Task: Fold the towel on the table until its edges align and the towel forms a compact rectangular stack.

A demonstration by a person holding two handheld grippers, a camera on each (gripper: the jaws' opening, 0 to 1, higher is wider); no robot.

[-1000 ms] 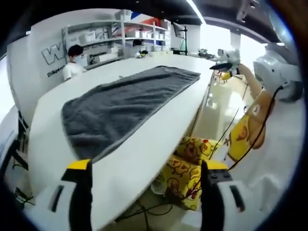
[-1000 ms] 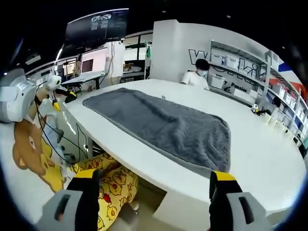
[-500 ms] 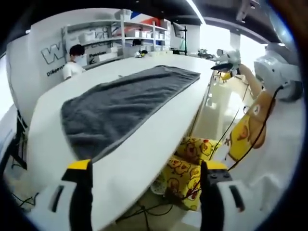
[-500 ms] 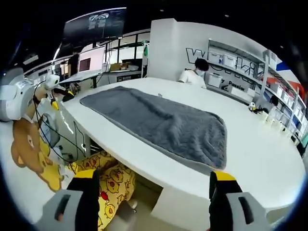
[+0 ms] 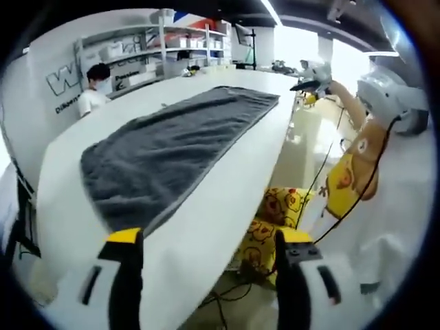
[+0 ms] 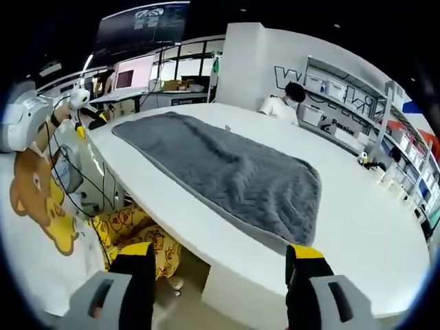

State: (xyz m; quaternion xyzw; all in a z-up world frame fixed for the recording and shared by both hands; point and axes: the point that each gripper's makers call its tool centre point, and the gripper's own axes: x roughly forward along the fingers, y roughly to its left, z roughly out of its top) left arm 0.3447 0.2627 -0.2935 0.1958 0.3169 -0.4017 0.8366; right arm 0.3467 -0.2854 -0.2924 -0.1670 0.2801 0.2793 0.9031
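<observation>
A long dark grey towel lies spread flat on the white table, its near short edge just ahead of my left gripper. That gripper stands open at the table's front edge, nothing between its yellow-tipped jaws. In the right gripper view the same towel runs from upper left to lower right across the table. My right gripper is open, below the table's near edge and close to the towel's right end. The other gripper shows small at the table's far end, and likewise at the left.
A person sits behind the table by shelves with white boxes. The operator's yellow patterned clothing hangs below the table edge, with cables trailing. Small objects sit at the table's far right.
Both cameras have drifted slightly toward the table edge, so the towel sits a little nearer and lower in each view. The towel itself has not moved; both grippers stay open.
</observation>
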